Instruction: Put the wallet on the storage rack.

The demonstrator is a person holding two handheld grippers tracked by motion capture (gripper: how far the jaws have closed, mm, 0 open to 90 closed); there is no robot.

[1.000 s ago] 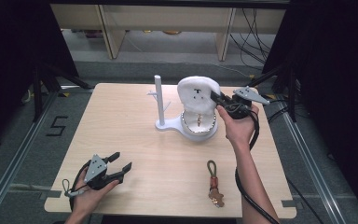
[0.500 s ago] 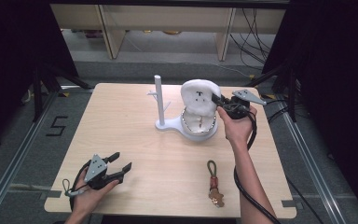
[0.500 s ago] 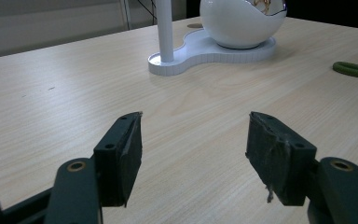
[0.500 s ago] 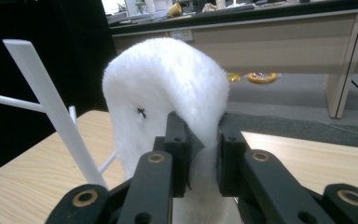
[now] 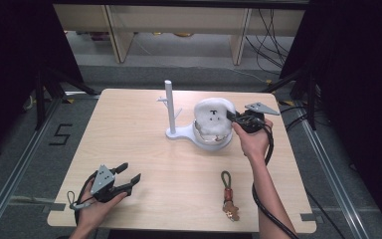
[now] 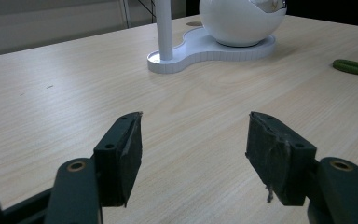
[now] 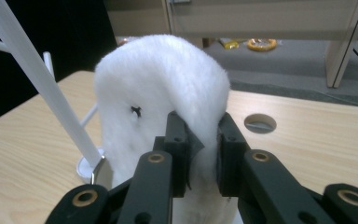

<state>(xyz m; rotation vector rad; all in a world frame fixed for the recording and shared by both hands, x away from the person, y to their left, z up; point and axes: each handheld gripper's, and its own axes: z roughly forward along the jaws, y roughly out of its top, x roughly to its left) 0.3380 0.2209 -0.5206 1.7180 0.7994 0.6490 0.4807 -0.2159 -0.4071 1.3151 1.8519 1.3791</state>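
At the near left, the left gripper [image 5: 129, 178] is held with jaws apart above the table [image 5: 129, 124]; a green-looped keychain [image 5: 228, 195] lies near right. Farther right, the white plush [image 7: 163, 98], over the bowl of a white stand [image 5: 179, 132], is pinched by the right gripper [image 7: 200, 149].

Lab: black curtains [image 5: 10, 59], floor cables [image 5: 273, 30].

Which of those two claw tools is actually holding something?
The right gripper: its jaws pinch the fluffy white plush. The left gripper sits open over bare table.
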